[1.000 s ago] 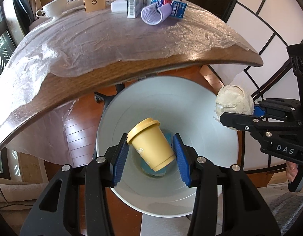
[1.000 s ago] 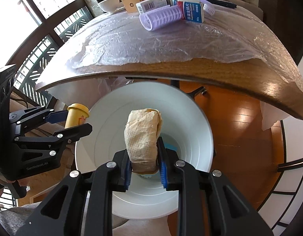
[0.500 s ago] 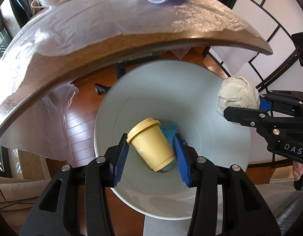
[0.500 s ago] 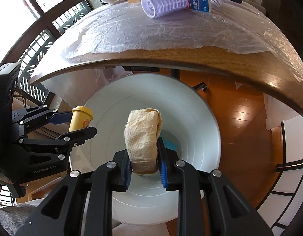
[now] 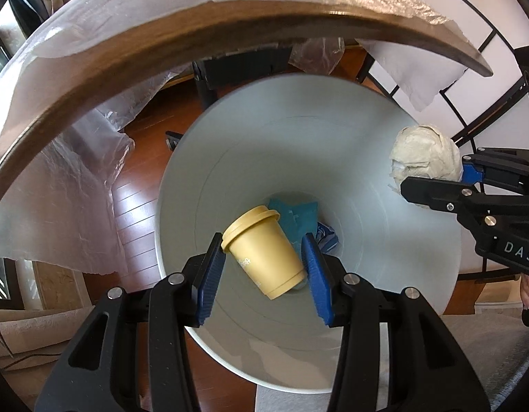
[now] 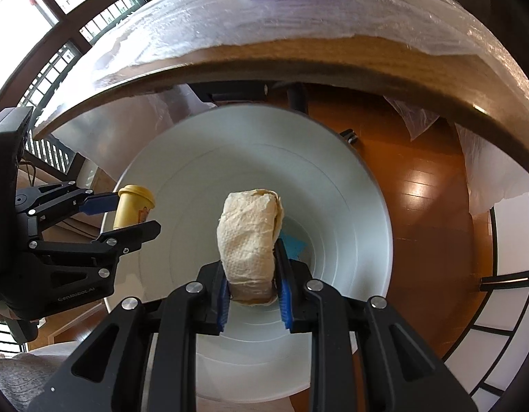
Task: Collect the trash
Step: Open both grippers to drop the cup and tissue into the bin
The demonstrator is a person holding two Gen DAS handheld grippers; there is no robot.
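Smooth yellow cup [image 5: 266, 252] and crumpled paper wad [image 6: 250, 237] above round white bin [image 5: 384, 158].

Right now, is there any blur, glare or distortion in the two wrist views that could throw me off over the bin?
Left wrist view: the table edge is motion-smeared and bowed by the fisheye, while the yellow cup in the left gripper stays sharp. Right wrist view: window glare whitens the plastic sheet; the paper wad and white bin read clearly.
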